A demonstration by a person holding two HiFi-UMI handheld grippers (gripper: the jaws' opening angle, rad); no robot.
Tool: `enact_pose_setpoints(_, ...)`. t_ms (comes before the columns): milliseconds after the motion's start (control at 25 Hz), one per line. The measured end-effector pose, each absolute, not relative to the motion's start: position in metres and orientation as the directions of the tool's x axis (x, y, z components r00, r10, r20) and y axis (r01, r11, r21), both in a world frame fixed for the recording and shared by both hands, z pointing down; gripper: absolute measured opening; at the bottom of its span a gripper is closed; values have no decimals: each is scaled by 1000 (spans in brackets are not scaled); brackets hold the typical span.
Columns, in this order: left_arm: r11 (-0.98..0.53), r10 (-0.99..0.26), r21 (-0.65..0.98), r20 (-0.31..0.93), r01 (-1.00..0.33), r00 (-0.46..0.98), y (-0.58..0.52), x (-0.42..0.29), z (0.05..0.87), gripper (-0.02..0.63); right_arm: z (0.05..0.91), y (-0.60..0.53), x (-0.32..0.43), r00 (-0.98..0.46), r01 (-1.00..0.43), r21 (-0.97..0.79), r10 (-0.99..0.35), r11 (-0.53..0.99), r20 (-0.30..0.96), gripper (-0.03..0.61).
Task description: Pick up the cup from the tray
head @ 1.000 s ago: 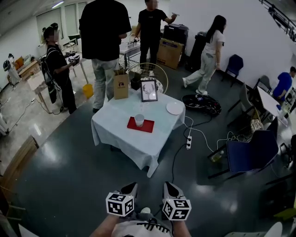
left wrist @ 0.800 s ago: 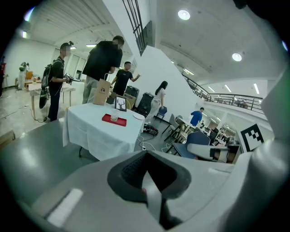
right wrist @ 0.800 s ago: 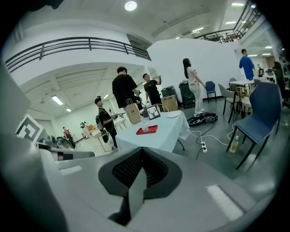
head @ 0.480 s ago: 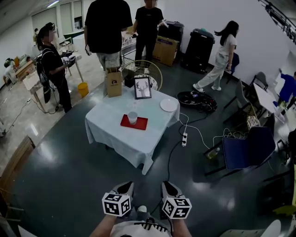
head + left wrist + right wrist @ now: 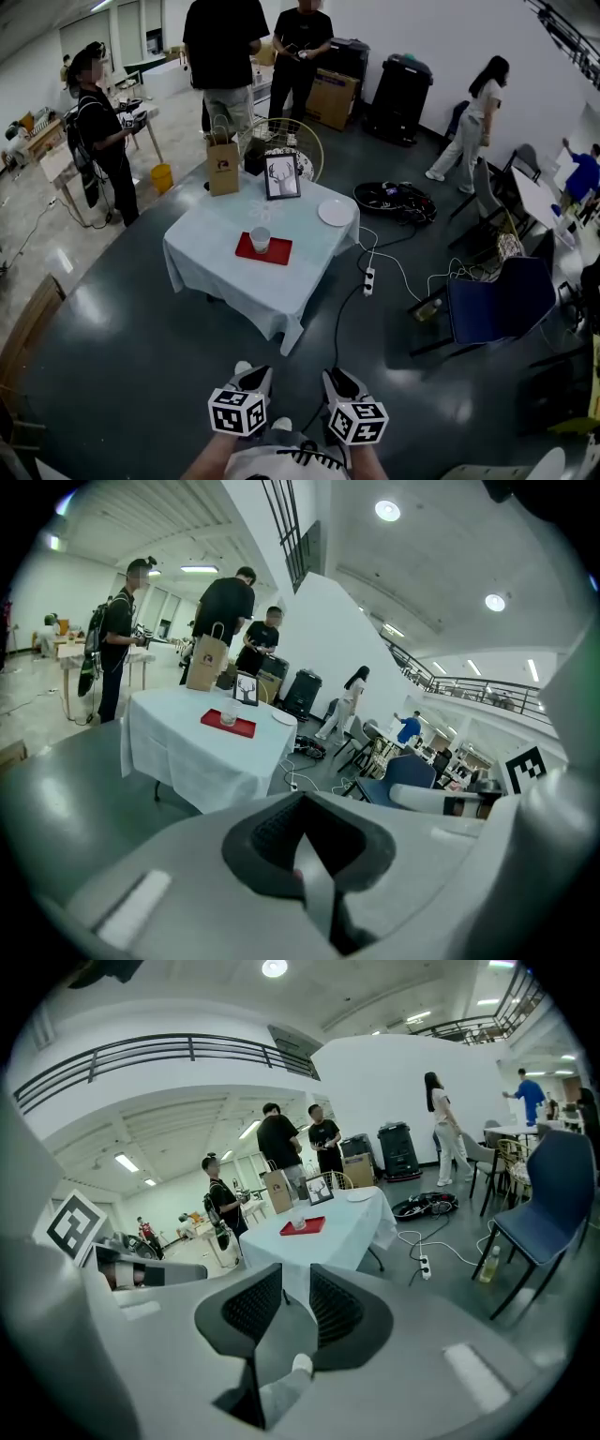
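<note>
A clear cup stands on a red tray on a table with a white cloth, well ahead of me across the dark floor. Both grippers hang low at the bottom of the head view, far short of the table. My left gripper looks shut, its pads meeting in the left gripper view, where the cup shows small. My right gripper has just been opening: its pads stand a narrow gap apart with nothing between them. In the right gripper view the cup and tray lie straight ahead.
On the table also stand a framed picture, a white plate and a brown paper bag. Several people stand beyond it. A power strip with cables lies on the floor right of the table, with a blue chair further right.
The table has drifted left and a little nearer in the head view. The person in white has walked further right. Both grippers stay low at the bottom edge.
</note>
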State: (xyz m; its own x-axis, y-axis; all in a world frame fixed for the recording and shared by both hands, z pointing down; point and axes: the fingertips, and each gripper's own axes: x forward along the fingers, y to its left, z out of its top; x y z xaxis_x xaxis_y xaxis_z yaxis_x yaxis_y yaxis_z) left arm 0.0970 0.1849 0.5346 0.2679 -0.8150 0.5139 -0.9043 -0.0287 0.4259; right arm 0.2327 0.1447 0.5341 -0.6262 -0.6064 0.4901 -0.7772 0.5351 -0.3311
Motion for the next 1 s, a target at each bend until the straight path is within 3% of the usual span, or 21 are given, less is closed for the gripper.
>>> enact_pose_setpoints(560, -23, -822, 418, 509, -908, 255, 124, 66, 528, 0, 536, 84, 214, -610, -792, -358, -624, 495, 488, 124)
enact_pose_setpoints(1000, -45, -830, 402, 494, -914, 258, 49, 0, 520, 0, 523, 10, 155, -605, -796, -363, -650, 484, 460, 138)
